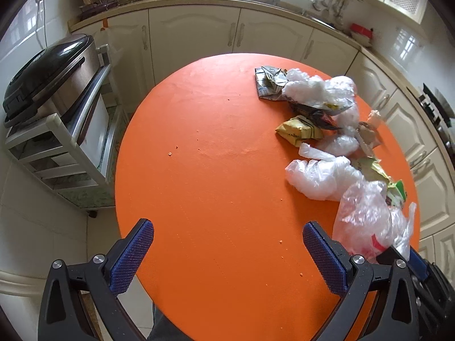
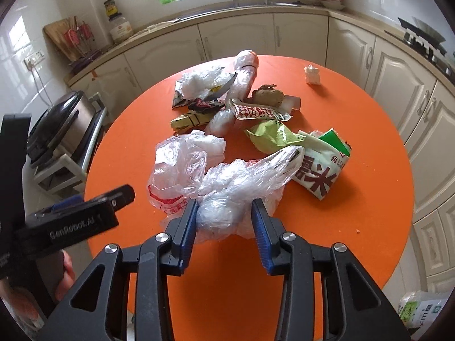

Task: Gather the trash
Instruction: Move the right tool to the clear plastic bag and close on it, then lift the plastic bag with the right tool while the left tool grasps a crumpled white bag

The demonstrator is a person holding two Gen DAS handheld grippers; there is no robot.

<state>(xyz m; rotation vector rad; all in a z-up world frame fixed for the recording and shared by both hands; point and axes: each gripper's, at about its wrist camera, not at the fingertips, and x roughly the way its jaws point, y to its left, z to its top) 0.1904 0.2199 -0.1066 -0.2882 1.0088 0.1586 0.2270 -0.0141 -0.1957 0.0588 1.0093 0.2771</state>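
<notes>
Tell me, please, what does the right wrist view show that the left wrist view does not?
Only the right wrist view shows the small white wad lying apart and the right gripper closed around a clear plastic bag. Only the left wrist view shows the left gripper, open over bare table. Both share the orange table and the trash pile.

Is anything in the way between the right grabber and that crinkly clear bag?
Nothing visible. The clear plastic bag already sits between the right gripper's blue pads, with only orange table around it.
</notes>
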